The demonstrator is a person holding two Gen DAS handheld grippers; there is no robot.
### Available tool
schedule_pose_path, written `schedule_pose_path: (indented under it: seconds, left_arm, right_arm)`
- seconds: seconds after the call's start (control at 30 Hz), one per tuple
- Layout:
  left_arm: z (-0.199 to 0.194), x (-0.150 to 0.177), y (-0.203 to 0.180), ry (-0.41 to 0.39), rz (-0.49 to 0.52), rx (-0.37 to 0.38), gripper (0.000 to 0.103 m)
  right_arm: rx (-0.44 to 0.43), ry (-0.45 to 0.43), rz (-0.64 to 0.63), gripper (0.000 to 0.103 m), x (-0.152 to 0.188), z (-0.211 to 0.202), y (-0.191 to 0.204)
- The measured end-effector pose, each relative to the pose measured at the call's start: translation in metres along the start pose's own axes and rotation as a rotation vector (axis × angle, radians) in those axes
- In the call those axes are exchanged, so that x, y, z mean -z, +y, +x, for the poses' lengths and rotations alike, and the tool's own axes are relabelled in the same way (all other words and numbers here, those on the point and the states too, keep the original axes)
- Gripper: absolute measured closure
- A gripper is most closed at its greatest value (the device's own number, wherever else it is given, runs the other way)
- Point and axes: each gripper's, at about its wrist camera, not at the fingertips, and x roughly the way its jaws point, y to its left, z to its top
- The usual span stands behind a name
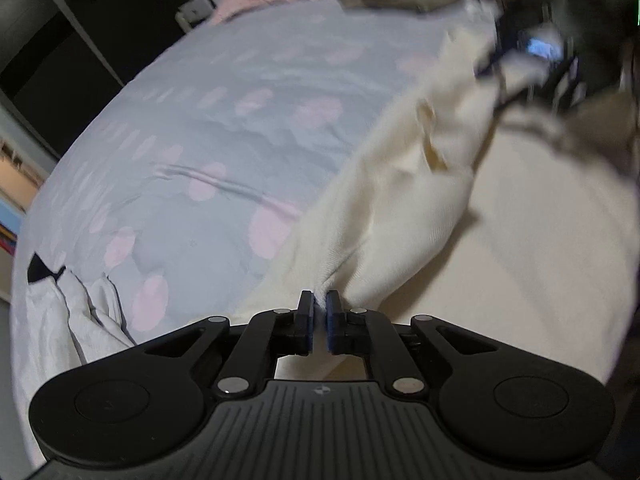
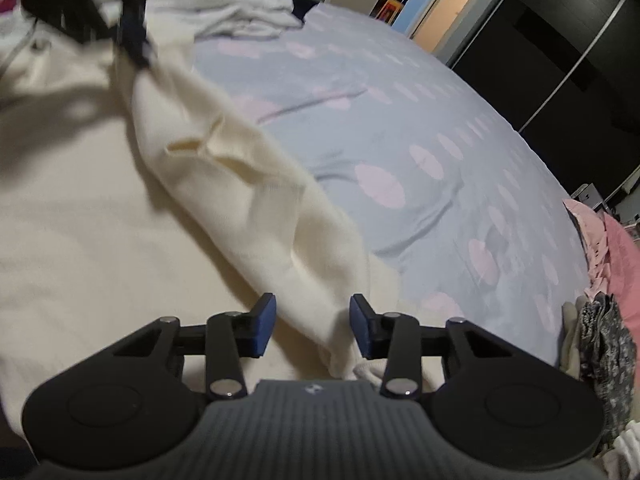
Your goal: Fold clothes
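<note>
Your left gripper (image 1: pixel 319 312) is clamped on a bunched edge of the cream garment (image 1: pixel 500 240), which lies spread over the near side of the bed sheet (image 1: pixel 224 120), a pale blue cover dotted with pink ovals. Your right gripper (image 2: pixel 313 328) stands wide apart, its blue pads (image 2: pixel 264 326) straddling a raised fold of the same cream cloth without pinching it. A white garment (image 1: pixel 76 312) lies crumpled at the sheet's left edge in the left wrist view; pink fabric (image 2: pixel 624 264) is heaped at the right in the right wrist view.
</note>
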Motion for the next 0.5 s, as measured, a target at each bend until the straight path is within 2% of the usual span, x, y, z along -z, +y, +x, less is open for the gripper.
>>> schedule_pose_path:
  seconds: [0.03, 0.1, 0.13, 0.27, 0.37, 0.5]
  left_arm:
    - [-0.008, 0.000, 0.005, -0.023, -0.034, 0.013, 0.099]
    - [-0.023, 0.001, 0.014, -0.068, -0.099, 0.029, 0.099]
    - [-0.029, 0.001, 0.019, -0.085, -0.132, 0.032, 0.099]
    - [-0.042, 0.011, 0.033, -0.115, -0.265, 0.068, 0.099]
    - [-0.034, 0.021, 0.028, -0.041, -0.252, 0.102, 0.099]
    - [-0.009, 0.036, 0.004, 0.088, -0.161, 0.133, 0.099]
  right_arm:
    - [0.007, 0.011, -0.007, 0.075, 0.001, 0.002, 0.000]
    - [0.020, 0.032, -0.018, 0.093, 0.002, 0.004, 0.001]
    - [0.016, 0.031, -0.019, 0.097, 0.002, 0.002, 0.000]
    - [-0.030, 0.007, -0.012, 0.100, 0.003, -0.016, -0.003]
    - [-0.083, 0.009, -0.041, 0.100, 0.008, -0.030, 0.004]
    - [-0.171, 0.041, -0.114, 0.100, 0.016, -0.037, 0.023]
